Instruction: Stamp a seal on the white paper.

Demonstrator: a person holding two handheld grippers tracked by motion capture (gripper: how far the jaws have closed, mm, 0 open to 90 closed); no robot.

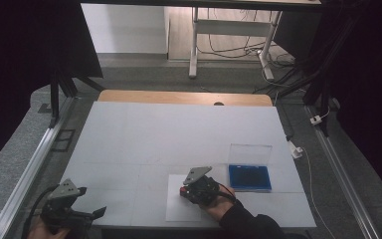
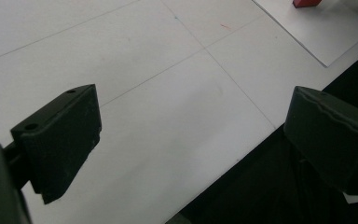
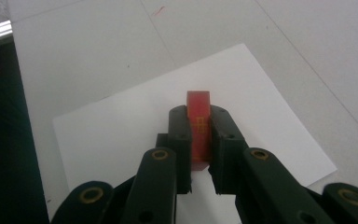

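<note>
A small red block [image 3: 199, 125] sits clamped between the jaws of my right gripper [image 3: 199, 122], held over a white sheet of paper [image 3: 121, 130]. From above, the right gripper [image 1: 188, 191] is near the table's front edge, with the red block [image 1: 183, 190] showing at its tip above the paper [image 1: 176, 206]. My left gripper [image 1: 97, 213] rests at the front left corner, and its two black jaws stand wide apart over the bare table with nothing between them [image 2: 191, 135]. The red block [image 2: 306, 3] and the paper [image 2: 326, 32] appear at the top right of the left gripper view.
A blue case [image 1: 249, 177] with its clear lid [image 1: 250, 154] raised stands on the white table [image 1: 179, 134] to the right of the paper. Aluminium rails [image 1: 25, 174] run along both sides. The table's front edge drops off just behind the left gripper.
</note>
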